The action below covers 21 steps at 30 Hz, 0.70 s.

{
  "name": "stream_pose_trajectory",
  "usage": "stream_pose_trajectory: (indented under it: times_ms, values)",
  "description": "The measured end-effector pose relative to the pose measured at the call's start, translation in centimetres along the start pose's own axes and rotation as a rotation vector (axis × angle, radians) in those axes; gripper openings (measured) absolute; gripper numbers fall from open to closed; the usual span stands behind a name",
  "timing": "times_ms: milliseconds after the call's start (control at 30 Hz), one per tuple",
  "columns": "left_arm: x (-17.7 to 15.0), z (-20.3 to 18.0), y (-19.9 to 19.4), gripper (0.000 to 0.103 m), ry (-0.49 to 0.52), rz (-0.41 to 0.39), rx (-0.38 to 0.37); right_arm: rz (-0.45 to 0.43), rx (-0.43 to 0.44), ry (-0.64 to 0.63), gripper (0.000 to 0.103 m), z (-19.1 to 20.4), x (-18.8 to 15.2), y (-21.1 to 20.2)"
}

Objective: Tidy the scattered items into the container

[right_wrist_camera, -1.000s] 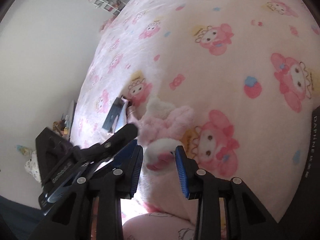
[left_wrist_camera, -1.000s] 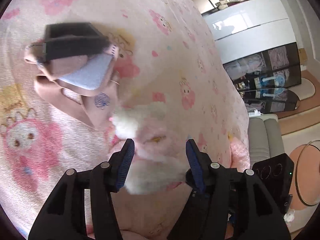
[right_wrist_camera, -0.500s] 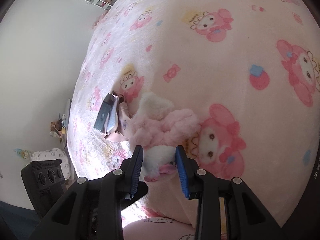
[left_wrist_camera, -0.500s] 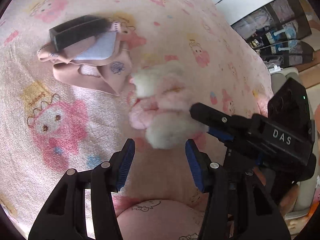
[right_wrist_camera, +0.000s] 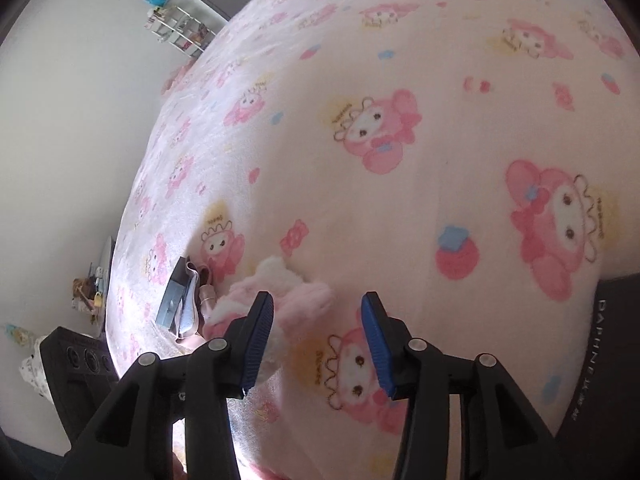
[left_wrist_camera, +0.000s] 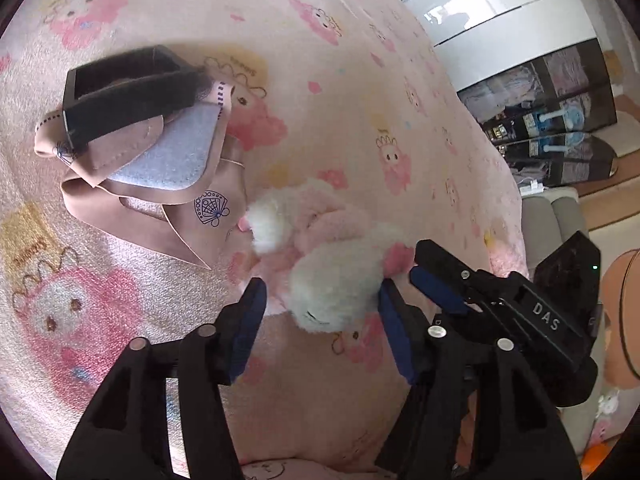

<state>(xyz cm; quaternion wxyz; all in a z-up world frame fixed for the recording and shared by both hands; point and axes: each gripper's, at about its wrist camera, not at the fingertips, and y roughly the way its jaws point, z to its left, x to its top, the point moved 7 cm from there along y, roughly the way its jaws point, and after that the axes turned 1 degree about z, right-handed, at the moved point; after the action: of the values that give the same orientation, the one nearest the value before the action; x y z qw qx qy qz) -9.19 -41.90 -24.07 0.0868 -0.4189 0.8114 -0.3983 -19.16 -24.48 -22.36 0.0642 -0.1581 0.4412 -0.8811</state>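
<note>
Tools first: the left tool point(left_wrist_camera: 320, 312) is sitting wide open, its blue-padded fingers point(left_wrist_camera: 250, 320) bracketing the white end of a fluffy pink-and-white plush toy point(left_wrist_camera: 320, 256). The right-hand pad is lying against the fur or just beside it; the left-hand pad is standing apart from it. Nothing is being squeezed.

The right tool point(right_wrist_camera: 316, 338) is also spread open and holding nothing. In the left wrist view it point(left_wrist_camera: 444, 284) is hovering just to the right of the toy, its fingertips near the pink fur. In its own view, the toy point(right_wrist_camera: 280, 300) is lying just beyond its left-hand finger.

Everything is resting on a bed covered by a pale pink fleece blanket point(left_wrist_camera: 360, 100) printed with pink cartoon rabbits. Up and left of the toy, a black open-topped container point(left_wrist_camera: 124, 92) is lying tipped on its side. Against it are sitting a grey-blue cloth point(left_wrist_camera: 172, 156) and a tan folded fabric piece point(left_wrist_camera: 160, 216) stamped with a dark blue shell mark.

Beyond the bed, a white and dark glossy cabinet point(left_wrist_camera: 532, 92) is standing on one side, and a plain white wall point(right_wrist_camera: 72, 128) with a small shelf rack point(right_wrist_camera: 176, 32) on the other.

Counted: two tools, one plush toy, one container, one grey-blue cloth, one tan fabric piece.
</note>
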Motion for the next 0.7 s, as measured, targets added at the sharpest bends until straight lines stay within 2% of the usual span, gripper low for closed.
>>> stream_pose_trajectory:
  times_ms: [67,167,233,300,333,367,400,433,600,700]
  values:
    - [0.0,0.2,0.4,0.067,-0.025,0.003,-0.029,0.061,0.043,0.050,0.043,-0.2,0.4,2.0]
    - [0.1,0.4,0.8,0.068,-0.049,0.008,-0.063,0.068,0.045,0.078,0.051,-0.5,1.3,3.9]
    - [0.2,0.7,1.2,0.067,-0.070,0.020,-0.086,0.089,0.056,0.090,0.051,-0.5,1.1,5.1]
    - [0.2,0.6,1.3,0.058,-0.078,0.022,-0.114,0.110,0.090,0.114,0.051,-0.6,0.8,6.0]
    - [0.2,0.4,1.2,0.050,-0.081,0.017,-0.137,0.117,0.114,0.119,0.050,-0.5,0.6,6.1]
    - [0.1,0.0,1.1,0.042,-0.081,0.014,-0.158,0.129,0.143,0.118,0.044,-0.3,0.4,6.1]
    - [0.0,-0.4,1.1,0.042,-0.075,0.018,-0.167,0.144,0.177,0.119,0.034,0.0,0.2,6.0]
    - [-0.2,-0.8,1.0,0.041,-0.063,0.022,-0.164,0.151,0.204,0.126,0.032,0.2,0.0,5.5]
    - [-1.2,-3.6,-0.4,0.041,0.004,0.018,-0.208,0.114,0.272,0.148,0.025,0.3,-0.4,2.0]
    - [-2.3,-5.8,-2.2,0.040,0.053,0.004,-0.243,0.072,0.297,0.140,0.025,0.5,-0.9,-1.4]
